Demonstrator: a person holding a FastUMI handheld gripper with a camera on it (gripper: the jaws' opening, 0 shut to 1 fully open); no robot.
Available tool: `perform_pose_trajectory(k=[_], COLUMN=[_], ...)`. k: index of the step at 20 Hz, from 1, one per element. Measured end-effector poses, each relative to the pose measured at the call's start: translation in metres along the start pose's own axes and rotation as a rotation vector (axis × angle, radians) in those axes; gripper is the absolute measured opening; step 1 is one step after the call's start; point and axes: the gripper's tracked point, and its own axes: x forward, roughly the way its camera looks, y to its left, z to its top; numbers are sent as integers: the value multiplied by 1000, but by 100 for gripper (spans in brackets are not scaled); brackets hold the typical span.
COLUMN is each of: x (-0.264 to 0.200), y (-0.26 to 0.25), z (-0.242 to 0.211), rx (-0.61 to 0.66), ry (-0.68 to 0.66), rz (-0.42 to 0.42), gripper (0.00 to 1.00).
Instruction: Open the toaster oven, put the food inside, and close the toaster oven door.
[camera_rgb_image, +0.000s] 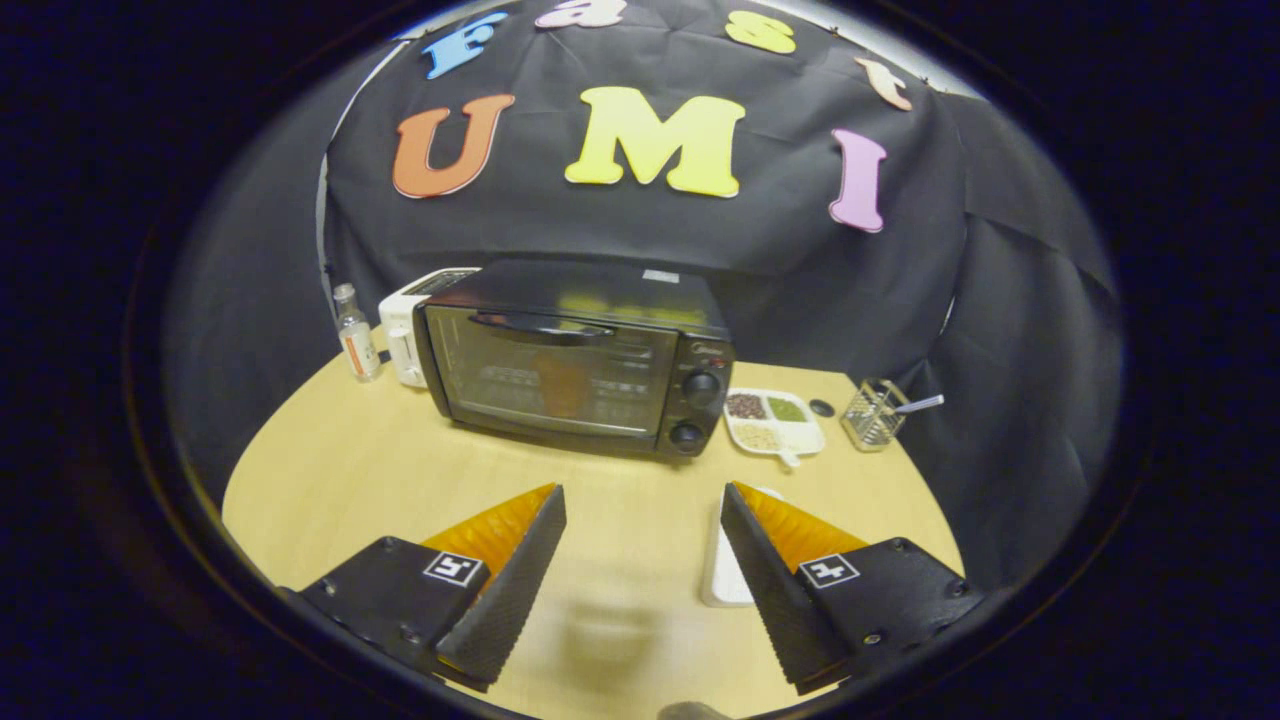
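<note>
A black toaster oven (575, 355) stands on the wooden table (360, 470), well beyond my fingers, its glass door shut and the handle (545, 326) along the door's top. Two knobs (700, 388) sit on its right side. My gripper (642, 495) hovers over the table in front of the oven, open, with bare tabletop between the fingers. A white flat dish (722, 575) lies on the table under the right finger, mostly hidden by it; I cannot tell what it holds.
A white toaster (405, 330) and a small clear bottle (357, 338) stand left of the oven. To its right lie a white divided plate (772, 422) with beans and grains, a small dark disc (821, 407), and a wire basket (873, 415) with a utensil.
</note>
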Motion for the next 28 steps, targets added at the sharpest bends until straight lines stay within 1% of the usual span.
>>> perform_pose_trajectory(k=[4,6,8,11,15,19,21,24,28], x=[-50,-79,-111,-154,-201,-229,-232,-233,-224], y=[-57,-89,-118,-157,-202,-228,-241,-243,-255], z=[42,72,103,138,171,177,172,163,154], rx=[29,46,66,93,99,99,88,102,152], ry=[-89,-167,-249,-354,-490,-591,-609,-596,-573], rz=[-35,-46,-44,-33,-28,-17,-15,24,37], gripper=[100,100,100,100,100,100,100,100,100])
